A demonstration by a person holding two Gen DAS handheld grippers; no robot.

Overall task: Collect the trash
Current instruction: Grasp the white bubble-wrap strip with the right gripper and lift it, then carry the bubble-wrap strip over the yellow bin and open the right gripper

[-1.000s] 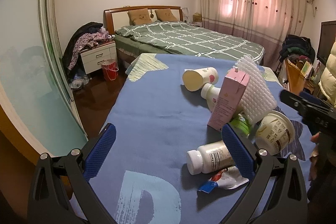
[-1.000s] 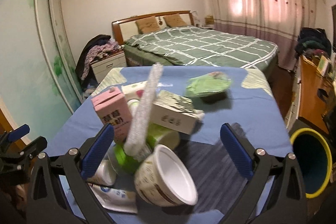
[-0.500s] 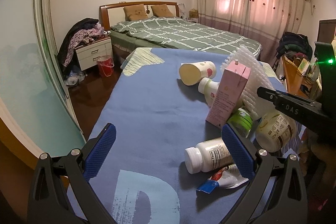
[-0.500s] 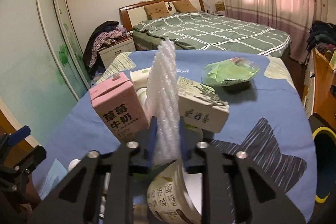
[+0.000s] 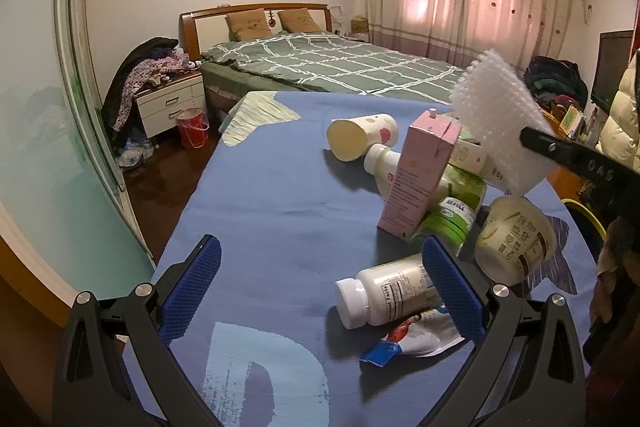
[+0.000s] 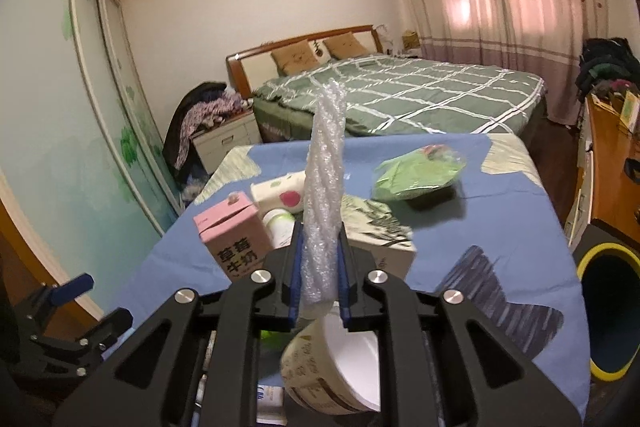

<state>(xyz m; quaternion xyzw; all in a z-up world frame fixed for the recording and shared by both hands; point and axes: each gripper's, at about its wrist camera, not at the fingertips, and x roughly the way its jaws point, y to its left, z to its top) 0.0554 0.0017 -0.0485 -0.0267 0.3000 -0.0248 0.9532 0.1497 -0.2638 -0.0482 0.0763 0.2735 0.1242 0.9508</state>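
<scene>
My left gripper point(image 5: 320, 291) hangs wide open over the blue tablecloth point(image 5: 260, 195), nothing between its pads, a white bottle point(image 5: 390, 289) just beside its right finger. My right gripper point(image 6: 320, 267) is closing on the white foam sheet point(image 6: 325, 187), which stands upright above the trash pile.

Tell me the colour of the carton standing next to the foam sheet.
Pink: the carton has dark lettering on its front, clearest in the right wrist view.
</scene>
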